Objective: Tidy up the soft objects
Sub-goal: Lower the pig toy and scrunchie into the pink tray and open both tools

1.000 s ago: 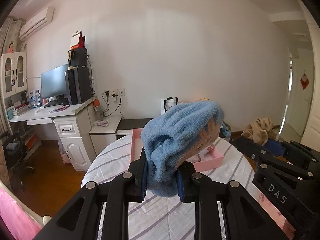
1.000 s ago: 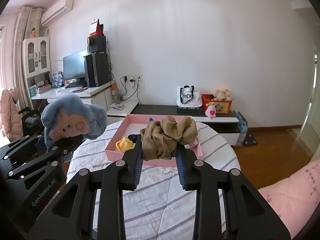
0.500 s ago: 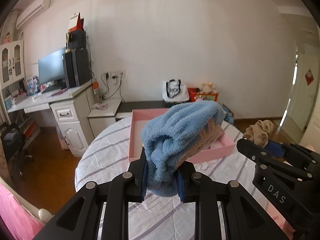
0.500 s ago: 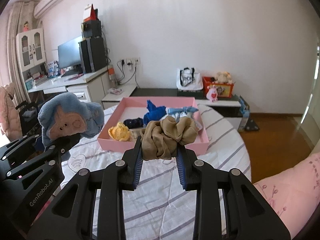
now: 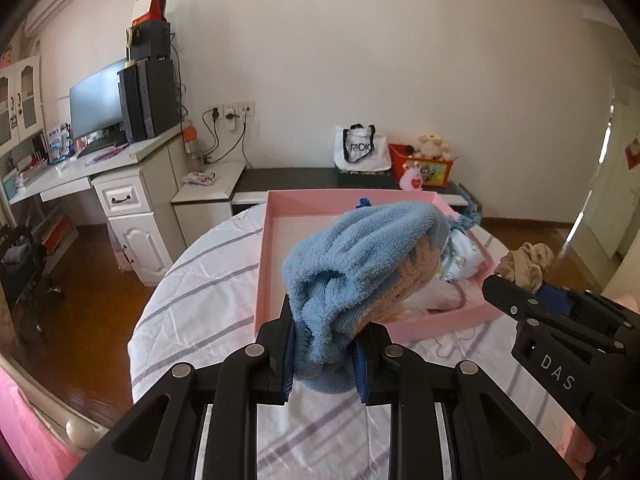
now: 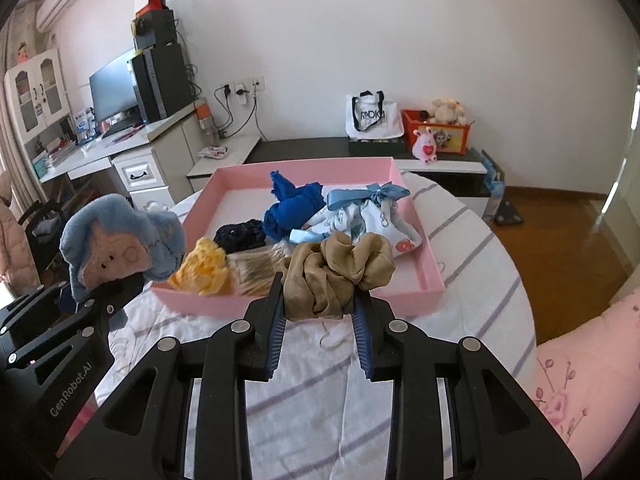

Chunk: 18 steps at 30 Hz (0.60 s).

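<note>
Right wrist view: the right gripper (image 6: pixel 318 310) has its fingers (image 6: pixel 276 312) clenched on a tan fabric scrunchie (image 6: pixel 336 274), bunched between the blue pads and standing above them. The pink tray (image 6: pixel 430 276) lies directly ahead of these fingers and below them, its near wall just beyond the scrunchie. Inside the tray sit a yellow knitted piece (image 6: pixel 202 266), a dark scrunchie (image 6: pixel 240 236), a blue cloth (image 6: pixel 294 208) and a white printed pouch with a blue ribbon (image 6: pixel 370 216). Bare tray floor shows at the near right corner, ahead and slightly right of the scrunchie.

Left wrist view: the left gripper (image 5: pixel 324 354) is clamped on a blue plush toy (image 5: pixel 360 256), which rises from the pads and leans forward and to the right, its long axis pointing over the tray's near wall (image 5: pixel 436 326). The right wrist view shows the same toy (image 6: pixel 120 242) held at the tray's left side, its face turned toward that camera. Open floor on the tray's left half lies ahead of the toy.

The tray rests on a round bench under a white striped cloth (image 6: pixel 476 240).

Assessment: both items are aloft and not yet in the tray. The right gripper appears squarely lined up with the near edge; the left approaches from the left corner. Each likely needs only a short advance forward and downward before release. Risk: soft items may cling to the pads or land on the wall.
</note>
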Tool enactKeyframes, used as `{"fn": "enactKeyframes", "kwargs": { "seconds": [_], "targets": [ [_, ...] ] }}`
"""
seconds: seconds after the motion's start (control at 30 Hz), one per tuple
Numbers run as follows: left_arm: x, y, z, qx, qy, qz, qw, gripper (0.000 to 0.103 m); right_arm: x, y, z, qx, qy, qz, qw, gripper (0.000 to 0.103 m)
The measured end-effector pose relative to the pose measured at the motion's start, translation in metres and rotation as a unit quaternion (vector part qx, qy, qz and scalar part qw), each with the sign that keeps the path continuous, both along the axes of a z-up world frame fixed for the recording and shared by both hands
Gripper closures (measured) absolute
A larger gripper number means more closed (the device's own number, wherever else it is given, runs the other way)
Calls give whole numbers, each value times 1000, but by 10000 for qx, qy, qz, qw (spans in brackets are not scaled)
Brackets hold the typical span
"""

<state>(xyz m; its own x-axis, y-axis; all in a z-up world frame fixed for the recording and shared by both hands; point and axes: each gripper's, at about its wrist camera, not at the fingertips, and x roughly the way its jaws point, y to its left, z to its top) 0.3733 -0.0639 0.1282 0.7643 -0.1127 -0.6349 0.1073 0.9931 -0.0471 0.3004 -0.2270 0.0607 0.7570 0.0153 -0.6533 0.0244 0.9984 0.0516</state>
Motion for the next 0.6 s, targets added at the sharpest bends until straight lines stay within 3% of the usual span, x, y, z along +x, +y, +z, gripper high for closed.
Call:
{"fn": "enactKeyframes", "kwargs": {
  "seconds": [0.33, 0.6],
  "targets": [
    [114, 0, -7, -45, 308, 45, 9995, 82, 57, 2, -14, 38, 326, -11, 9995, 74],
    [181, -1, -29, 27, 561, 2, 9984, 79, 95, 4, -29, 91, 527, 4, 9986, 69]
  ]
}}
